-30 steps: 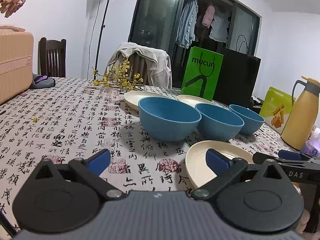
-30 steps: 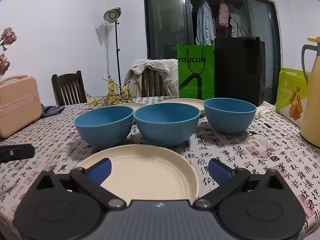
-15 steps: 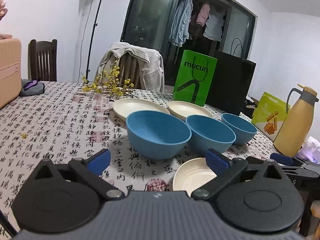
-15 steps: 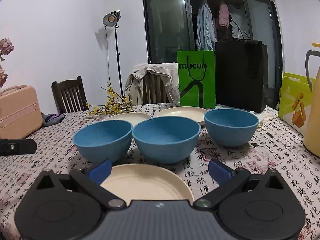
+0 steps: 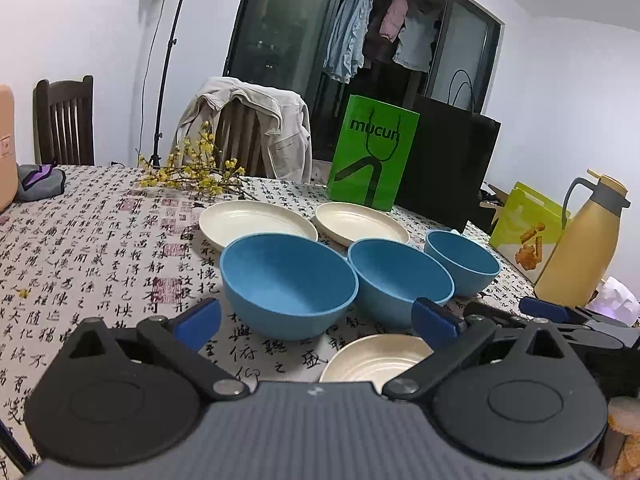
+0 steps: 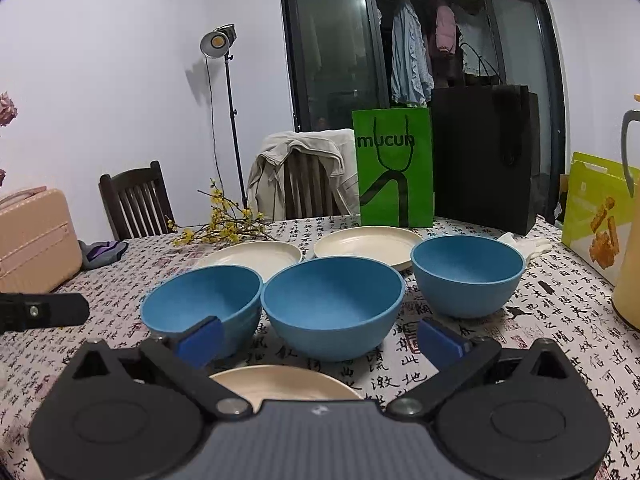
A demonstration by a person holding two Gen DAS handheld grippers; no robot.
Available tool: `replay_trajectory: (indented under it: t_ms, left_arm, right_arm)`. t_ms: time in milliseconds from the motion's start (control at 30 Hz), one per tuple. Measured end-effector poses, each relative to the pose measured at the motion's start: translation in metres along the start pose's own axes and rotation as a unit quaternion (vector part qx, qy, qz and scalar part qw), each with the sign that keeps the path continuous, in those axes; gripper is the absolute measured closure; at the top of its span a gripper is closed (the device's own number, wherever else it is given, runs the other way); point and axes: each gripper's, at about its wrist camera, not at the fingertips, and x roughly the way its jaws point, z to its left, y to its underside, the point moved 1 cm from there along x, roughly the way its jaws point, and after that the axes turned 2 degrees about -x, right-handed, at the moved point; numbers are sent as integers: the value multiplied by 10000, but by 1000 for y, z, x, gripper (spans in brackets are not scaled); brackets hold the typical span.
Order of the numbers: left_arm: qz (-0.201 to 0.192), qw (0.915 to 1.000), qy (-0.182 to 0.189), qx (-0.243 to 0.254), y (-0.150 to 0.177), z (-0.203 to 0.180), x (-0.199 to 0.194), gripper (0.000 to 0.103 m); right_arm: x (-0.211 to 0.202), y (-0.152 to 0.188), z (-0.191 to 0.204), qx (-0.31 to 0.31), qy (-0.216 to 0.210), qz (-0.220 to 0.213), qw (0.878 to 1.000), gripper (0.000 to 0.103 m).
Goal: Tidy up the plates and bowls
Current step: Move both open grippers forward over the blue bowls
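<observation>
Three blue bowls stand in a row on the patterned tablecloth: left bowl [image 6: 204,298], middle bowl [image 6: 332,304], right bowl [image 6: 466,274]. Behind them lie two cream plates [image 6: 256,256] [image 6: 364,244]. A third cream plate [image 6: 284,382] lies in front of the bowls, just under my right gripper [image 6: 320,339], which is open and holds nothing. My left gripper [image 5: 316,320] is also open and empty, hovering before the left bowl [image 5: 288,284], with the near plate [image 5: 376,360] below and to its right.
A green bag [image 6: 394,168] and a black bag [image 6: 484,160] stand at the back. At the right are a yellow jug [image 5: 580,240] and a yellow-green box [image 6: 596,208]. Yellow flowers [image 5: 192,176] lie at the back left, near a pink suitcase [image 6: 32,236].
Both grippers have risen and drawn back from the table. The near plate now sits lower and shows less in both views. Nothing was grasped.
</observation>
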Motion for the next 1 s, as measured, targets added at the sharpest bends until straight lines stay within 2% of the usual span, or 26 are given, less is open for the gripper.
replay_trajectory:
  t_ms: [300, 467, 767, 1000]
  left_arm:
    - [135, 9999, 25, -50, -20, -5, 16, 0]
    - [269, 9996, 48, -67, -27, -7, 27, 0]
    - [352, 9993, 89, -42, -37, -9, 43, 0]
    - [400, 9991, 98, -15, -45, -8, 56, 0]
  right_arm:
    - [10, -10, 2, 4, -61, 142, 9999, 0]
    - [15, -18, -6, 242, -107, 205, 9994, 0]
    - [21, -33, -21, 607, 148, 157, 9979, 0]
    - [32, -40, -25, 471, 416, 280, 9976, 0]
